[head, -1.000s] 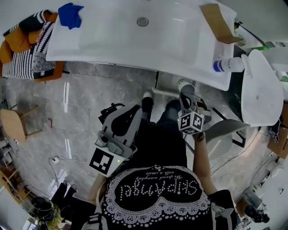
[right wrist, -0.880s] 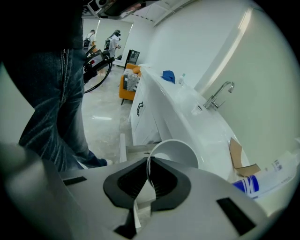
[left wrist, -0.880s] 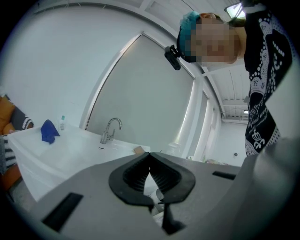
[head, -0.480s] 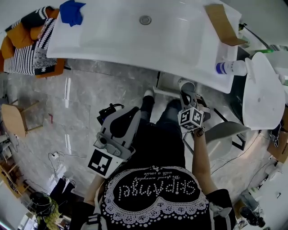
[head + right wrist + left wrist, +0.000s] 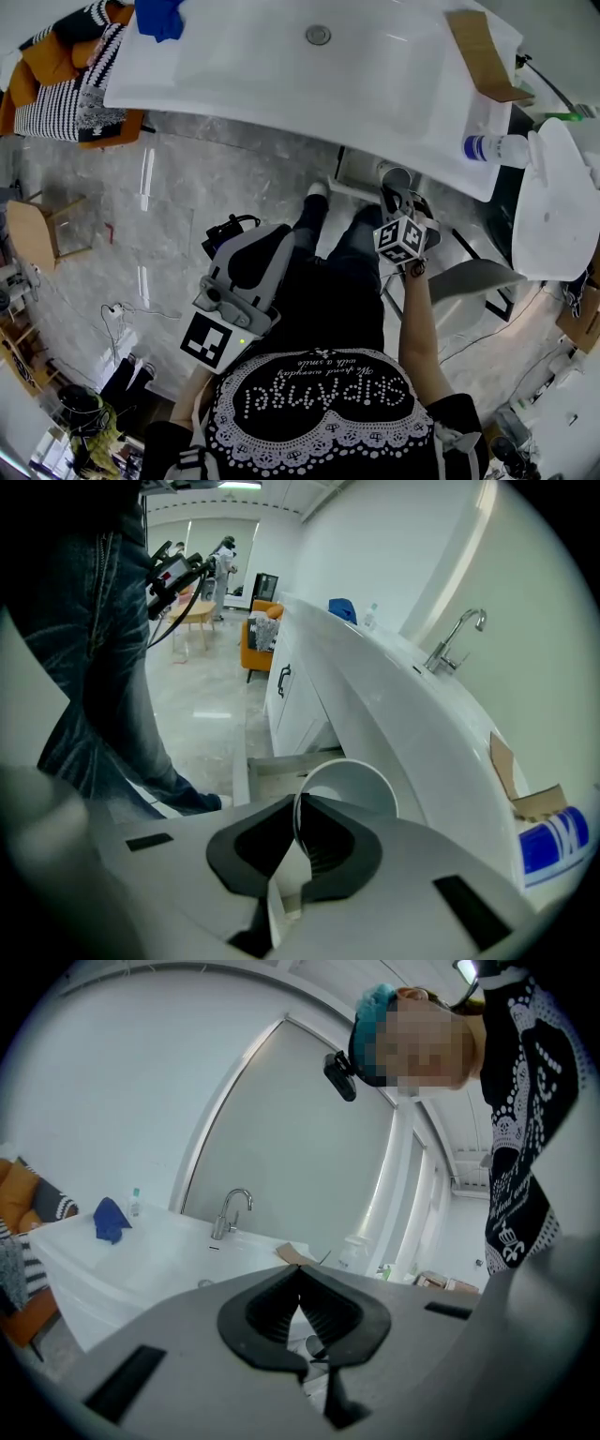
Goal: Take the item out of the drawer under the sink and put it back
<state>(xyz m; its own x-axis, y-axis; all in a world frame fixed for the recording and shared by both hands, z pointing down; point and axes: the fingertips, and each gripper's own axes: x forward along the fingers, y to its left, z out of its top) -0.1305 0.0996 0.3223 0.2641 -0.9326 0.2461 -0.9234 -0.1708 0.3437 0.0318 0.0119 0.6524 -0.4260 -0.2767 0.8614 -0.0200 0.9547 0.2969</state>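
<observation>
Looking down from the head view, a long white counter (image 5: pixel 244 66) with a sunken basin and a round drain (image 5: pixel 318 35) runs across the top. A blue cloth (image 5: pixel 159 17) lies at its left end, and a piece of cardboard (image 5: pixel 483 56) and a bottle with a blue label (image 5: pixel 492 148) at its right end. Just below the counter's front edge, the right hand-held gripper (image 5: pixel 394 202) points steeply down with a white paper cup (image 5: pixel 397 177) at its tip, beside the white drawer (image 5: pixel 352 169) that stands pulled out under the sink. The left hand-held gripper (image 5: pixel 274 234) is held close to the person's body, well apart from the cup.

The left gripper view shows the left hand-held gripper (image 5: pixel 300 1274) clenched, its dark ribbed pads meeting at the tips with nothing between them. Beyond it are the counter (image 5: pixel 141 1251), a curved chrome faucet (image 5: pixel 230 1211), the blue cloth (image 5: pixel 111 1220) and the cardboard (image 5: pixel 292 1252).

In the right gripper view, the right hand-held gripper (image 5: pixel 298 803) is grasping the cup (image 5: pixel 352 785). The cup is plain white and thin-walled, with a round open mouth that faces away from the camera. One pad sits inside the rim and the other outside, pinching the wall. The cup hangs in front of the open drawer (image 5: pixel 272 761), under the counter's overhanging edge (image 5: pixel 403 714). Whether it touches the drawer cannot be told. The person's jeans leg (image 5: pixel 94 667) fills the left side.
</observation>
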